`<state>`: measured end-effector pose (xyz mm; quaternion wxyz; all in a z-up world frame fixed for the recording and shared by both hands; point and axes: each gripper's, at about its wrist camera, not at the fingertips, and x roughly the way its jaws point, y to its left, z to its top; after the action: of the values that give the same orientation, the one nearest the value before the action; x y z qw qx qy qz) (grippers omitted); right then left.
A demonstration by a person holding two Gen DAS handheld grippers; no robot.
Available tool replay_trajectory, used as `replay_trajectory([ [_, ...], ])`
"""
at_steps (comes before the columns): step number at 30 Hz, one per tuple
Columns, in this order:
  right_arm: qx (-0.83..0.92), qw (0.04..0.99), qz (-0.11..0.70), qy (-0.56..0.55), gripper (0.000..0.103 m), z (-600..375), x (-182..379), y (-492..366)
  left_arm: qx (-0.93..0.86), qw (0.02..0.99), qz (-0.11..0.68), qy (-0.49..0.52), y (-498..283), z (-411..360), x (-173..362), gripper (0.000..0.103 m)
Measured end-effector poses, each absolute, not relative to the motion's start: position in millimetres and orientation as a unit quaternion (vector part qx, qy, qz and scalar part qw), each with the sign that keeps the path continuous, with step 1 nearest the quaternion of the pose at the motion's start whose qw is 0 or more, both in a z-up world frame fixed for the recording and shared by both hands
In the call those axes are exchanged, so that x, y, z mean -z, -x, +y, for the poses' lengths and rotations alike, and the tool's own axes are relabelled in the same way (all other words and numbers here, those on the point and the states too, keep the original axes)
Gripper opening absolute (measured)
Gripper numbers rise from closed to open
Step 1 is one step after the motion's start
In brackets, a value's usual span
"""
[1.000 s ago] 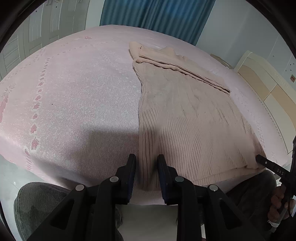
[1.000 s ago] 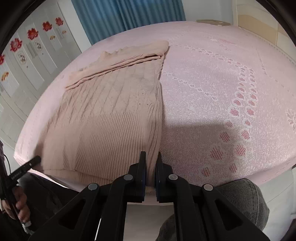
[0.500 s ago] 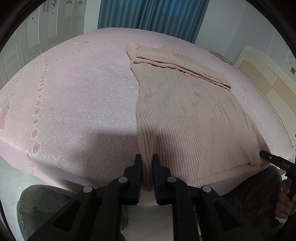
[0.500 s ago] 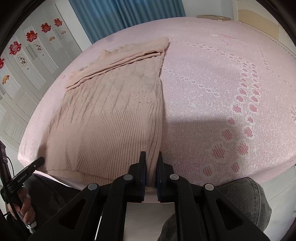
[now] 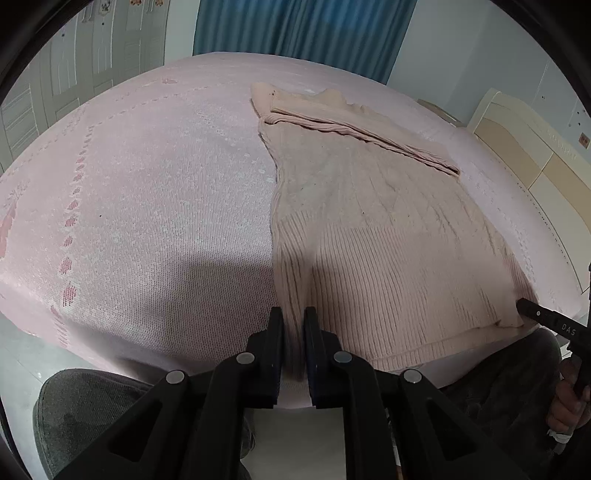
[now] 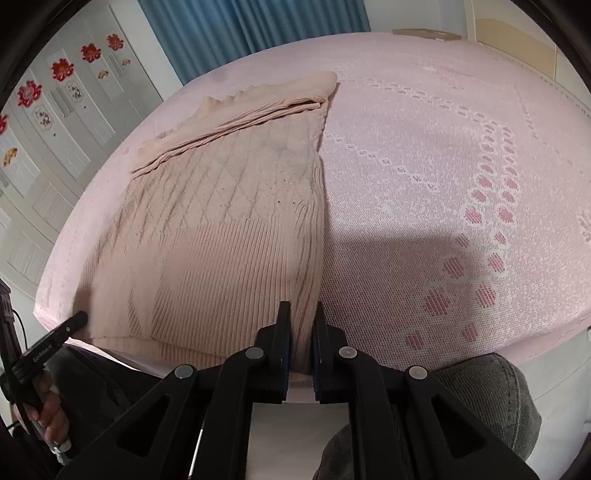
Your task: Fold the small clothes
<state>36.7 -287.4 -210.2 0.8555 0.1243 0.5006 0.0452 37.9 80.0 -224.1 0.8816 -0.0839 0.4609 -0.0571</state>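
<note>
A beige ribbed knit sweater (image 5: 369, 229) lies flat on the pink bedspread (image 5: 147, 192), sleeves folded across its far end, hem at the near bed edge. My left gripper (image 5: 293, 321) is shut on the hem's left corner. My right gripper (image 6: 303, 314) is shut on the hem's right corner; the sweater (image 6: 221, 229) fills the left of that view. Each gripper's tip shows in the other view: the right one (image 5: 532, 314), the left one (image 6: 74, 321).
The bedspread (image 6: 443, 184) stretches wide beyond the sweater. Blue curtains (image 5: 303, 33) hang at the far side. A cream headboard (image 5: 524, 155) stands to the right, white wardrobe doors (image 6: 55, 122) to the left. My knees show below the bed edge.
The left gripper's jaws have closed on the hem corner; a second ago they stood apart. The right gripper stays shut on its corner. Both views have lifted slightly.
</note>
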Motion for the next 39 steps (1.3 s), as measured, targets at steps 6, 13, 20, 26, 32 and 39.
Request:
replay_trajectory([
  [6,-0.036,0.863,0.495,-0.1,0.01,-282.0,209.2,-35.1,0.058,0.88,0.463,0.086,-38.7,80.0,224.1,0.011],
  [13,-0.034,0.873,0.479,-0.081,0.011,-277.0,209.1,-30.6,0.058,0.881,0.462,0.082,-39.2,78.9,224.4,0.011],
  [20,-0.037,0.869,0.487,-0.078,0.011,-277.0,208.9,-30.0,0.057,0.883,0.459,0.077,-37.7,78.2,223.0,0.011],
  [26,-0.045,0.861,0.494,-0.107,0.011,-284.5,210.2,-30.3,0.066,0.879,0.462,0.095,-37.5,83.0,222.9,0.011],
  [32,-0.054,0.871,0.475,-0.114,0.006,-284.4,201.9,-27.9,0.073,0.891,0.437,0.098,-33.0,82.1,213.5,0.008],
  [39,-0.062,0.878,0.447,-0.158,0.005,-298.2,178.9,-20.2,0.081,0.902,0.403,0.132,-30.8,88.8,188.3,0.007],
])
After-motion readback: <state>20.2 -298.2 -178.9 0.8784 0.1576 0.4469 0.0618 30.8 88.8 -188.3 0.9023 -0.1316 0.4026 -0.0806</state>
